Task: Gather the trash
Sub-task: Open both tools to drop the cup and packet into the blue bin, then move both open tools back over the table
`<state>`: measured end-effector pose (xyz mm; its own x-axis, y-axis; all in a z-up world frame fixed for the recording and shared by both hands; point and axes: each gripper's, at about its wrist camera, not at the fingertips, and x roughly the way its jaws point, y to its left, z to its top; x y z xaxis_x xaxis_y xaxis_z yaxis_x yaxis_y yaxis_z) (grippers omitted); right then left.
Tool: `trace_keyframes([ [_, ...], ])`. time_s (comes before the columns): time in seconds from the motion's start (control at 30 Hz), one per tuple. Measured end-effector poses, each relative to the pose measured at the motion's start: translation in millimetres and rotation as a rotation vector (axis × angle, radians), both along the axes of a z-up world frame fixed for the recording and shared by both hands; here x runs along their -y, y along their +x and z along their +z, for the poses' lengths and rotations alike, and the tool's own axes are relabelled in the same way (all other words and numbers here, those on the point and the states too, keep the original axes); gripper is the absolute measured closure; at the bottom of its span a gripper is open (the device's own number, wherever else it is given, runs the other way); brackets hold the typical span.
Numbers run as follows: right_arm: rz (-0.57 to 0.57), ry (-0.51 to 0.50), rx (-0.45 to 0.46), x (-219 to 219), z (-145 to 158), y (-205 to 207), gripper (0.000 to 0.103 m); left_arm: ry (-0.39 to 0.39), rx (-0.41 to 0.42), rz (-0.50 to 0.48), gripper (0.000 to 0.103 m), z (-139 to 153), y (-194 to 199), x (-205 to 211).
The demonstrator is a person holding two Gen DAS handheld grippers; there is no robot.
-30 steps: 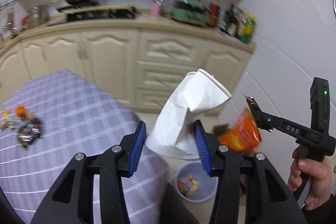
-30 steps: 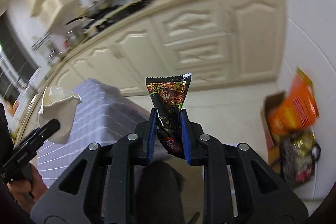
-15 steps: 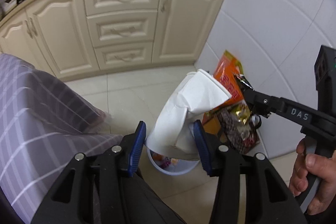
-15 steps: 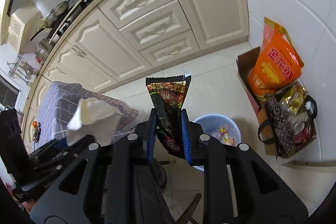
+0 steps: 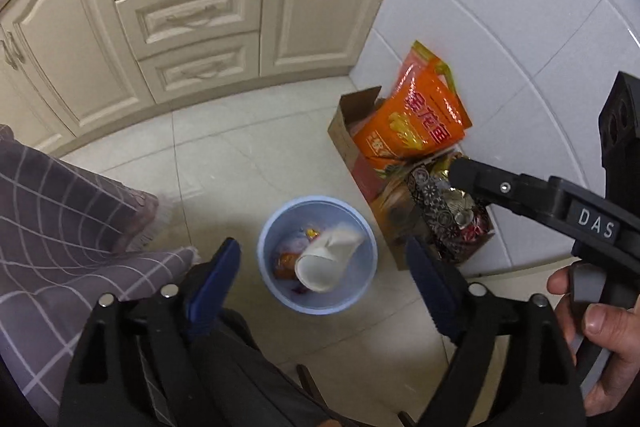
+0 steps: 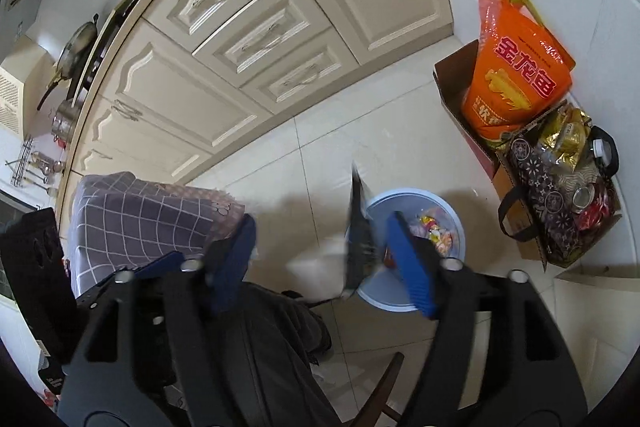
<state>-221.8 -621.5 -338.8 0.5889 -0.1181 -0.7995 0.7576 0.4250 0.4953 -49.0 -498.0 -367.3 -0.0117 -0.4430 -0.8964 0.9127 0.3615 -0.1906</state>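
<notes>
A light blue bin point(image 5: 362, 291) stands on the tiled floor and holds wrappers. A crumpled white paper cup point(image 5: 328, 261) lies inside it. My left gripper point(image 5: 324, 275) is open and empty, right above the bin. My right gripper point(image 6: 324, 251) is open too; a dark snack wrapper point(image 6: 360, 239) hangs loose between its pads, blurred, falling over the bin point(image 6: 452, 223). The right gripper's arm point(image 5: 540, 195) shows at the right of the left wrist view.
A cardboard box point(image 6: 460, 95) with an orange bag point(image 6: 516, 67) and a dark patterned bag point(image 6: 560, 195) stands against the white tiled wall. Cream cabinets point(image 5: 192, 11) run along the back. A table with grey checked cloth point(image 5: 60, 219) is at the left.
Both grippers opened. The white cup dropped from the left gripper into the bin. The wrapper left the right gripper's pads and is falling. Both views tilted further down toward the floor.
</notes>
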Motion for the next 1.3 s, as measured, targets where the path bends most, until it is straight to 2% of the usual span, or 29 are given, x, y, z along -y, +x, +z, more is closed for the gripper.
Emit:
trace_keyframes([
  [0.07,-0.006,-0.002,-0.004,0,0,0,0.013,-0.008,0.010,0.022,0.018,5,4,-5],
  [0.17,-0.006,-0.006,-0.027,-1,0,2,0.006,-0.031,0.033,0.049,0.018,17,8,-13],
  [0.47,0.015,-0.045,-0.040,-10,18,14,0.006,-0.151,0.091,0.124,0.013,67,19,-43],
  [0.9,0.089,-0.153,0.028,-34,81,49,0.006,-0.301,0.184,0.193,0.011,144,30,-90],
  [1.3,0.196,-0.243,0.115,-67,141,95,0.006,-0.413,0.267,0.315,0.011,202,56,-152],
])
